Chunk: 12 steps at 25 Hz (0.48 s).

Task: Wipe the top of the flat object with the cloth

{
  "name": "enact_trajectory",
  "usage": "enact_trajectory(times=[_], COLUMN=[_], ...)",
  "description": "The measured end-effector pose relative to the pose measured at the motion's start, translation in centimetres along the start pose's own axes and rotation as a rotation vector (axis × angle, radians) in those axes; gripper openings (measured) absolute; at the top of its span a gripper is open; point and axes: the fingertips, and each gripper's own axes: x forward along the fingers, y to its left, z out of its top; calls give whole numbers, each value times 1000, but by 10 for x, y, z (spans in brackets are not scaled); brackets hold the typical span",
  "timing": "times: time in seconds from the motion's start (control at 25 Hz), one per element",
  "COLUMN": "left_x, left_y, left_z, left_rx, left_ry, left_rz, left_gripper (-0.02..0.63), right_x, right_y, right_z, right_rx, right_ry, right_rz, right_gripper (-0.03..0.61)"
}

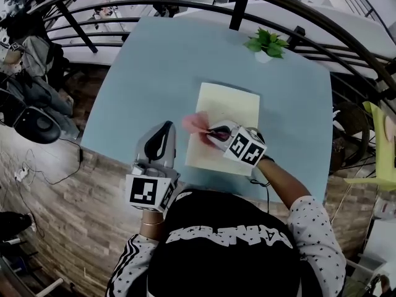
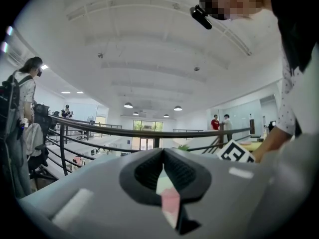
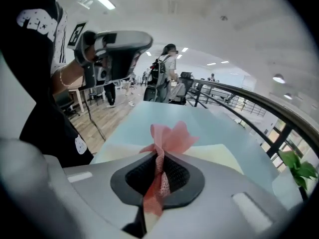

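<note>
Grey-shelled and nearest the person, the left gripper point(image 1: 166, 132) is held raised just off the near left corner of the flat object point(image 1: 232, 104), without touching it. Its jaws are drawn together on nothing; only a sliver of the scene beyond is shown through the slit.

A little farther in, over the near left part of the flat object, the right gripper point(image 1: 216, 133) is clamped on the pink cloth point(image 1: 197, 124). The cloth is pinched at its gathered middle, so that a loose frill is left standing past the tips. Whether that frill is pressed onto the surface or carried just above it cannot be told.

The cloth is judged soft, light and limp. It would be dragged rather than pushed, and it is best taken by the bunched middle, as here, with enough left free to spread under the tips.

The flat object itself, a pale cream sheet or board, is laid flat at the middle of the light blue table point(image 1: 154, 60). It is judged thin, light and apt to slide when rubbed. Its near left edge could be steadied by the free gripper.

Past the far right corner of the flat object a small green plant point(image 1: 267, 43) is set, and beyond that a dark railing point(image 1: 185, 5) is seen.
</note>
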Motion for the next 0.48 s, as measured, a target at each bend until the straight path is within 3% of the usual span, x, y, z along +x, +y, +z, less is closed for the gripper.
enact_trajectory(times=[0.16,0.32,0.48], left_x=[5,9,8], left_y=[8,18,29], left_z=[-2,-1,-5], left_rx=[-2,-1,-4], left_ry=[-1,3,17], left_rz=[4,10,12], left_gripper=[0,0,0], right_x=[-13,-21,-20], right_y=[-62,-113,-147], right_z=[-5,-13,-28], right_rx=[122,240,244], right_ry=[-46,-75,-20], right_rz=[-145,-229,-300], right_gripper=[18,18,18])
